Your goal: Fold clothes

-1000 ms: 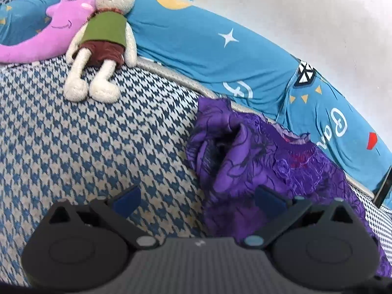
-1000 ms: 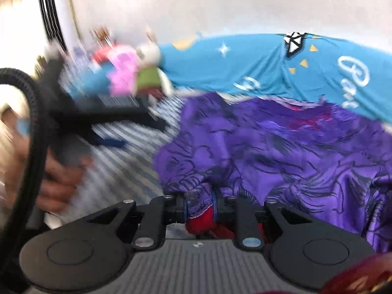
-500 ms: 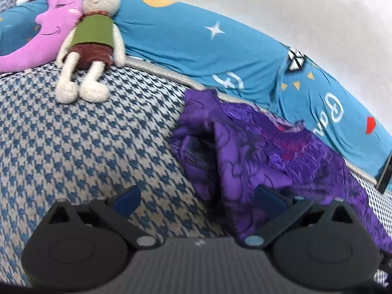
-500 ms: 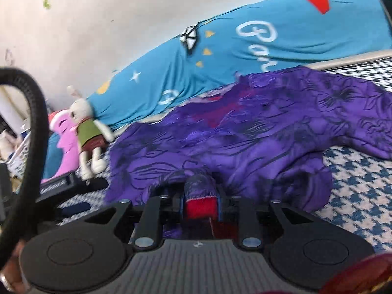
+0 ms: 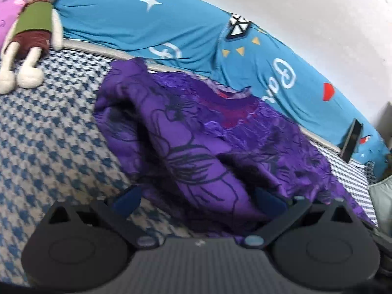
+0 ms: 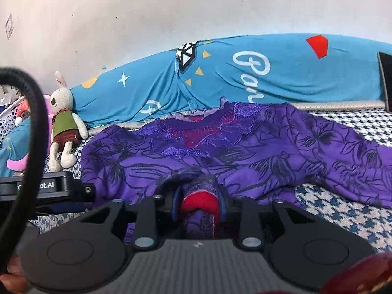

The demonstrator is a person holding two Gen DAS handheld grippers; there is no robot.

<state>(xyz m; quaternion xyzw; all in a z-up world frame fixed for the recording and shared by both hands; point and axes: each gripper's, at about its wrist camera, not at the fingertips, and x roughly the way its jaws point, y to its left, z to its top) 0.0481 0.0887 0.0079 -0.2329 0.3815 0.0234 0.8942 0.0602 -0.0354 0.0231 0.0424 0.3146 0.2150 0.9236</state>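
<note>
One purple garment (image 6: 257,147) lies spread across the houndstooth-patterned bed (image 5: 49,134), its neckline toward the blue printed bedding (image 5: 171,31) that runs along the wall. The fabric is a deep violet printed with dark, line-drawn flowers and leaves; around the neck there is a raised, lace-like purple trim with a red lining showing inside the opening. In the right wrist view the body of the garment lies fairly flat, with one sleeve stretching off to the right over the blue-and-cream checks, while its near edge is gathered into a bunch. The right gripper (image 6: 197,204) is closed on that bunch: a roll of purple cloth with its red inner side showing is pinched between the blue finger pads. In the left wrist view the same garment looks more rumpled, with a thick fold rising along its left side and a dark hollow beside it. The left gripper (image 5: 198,199) stands with its fingers spread wide, and the lower part of that fold lies between them; the right fingertip is just beside or touching the cloth, the left one is over bare bed cover. A stuffed rabbit (image 5: 34,29) in a green top lies at the bed's far left, well apart from the garment.
</note>
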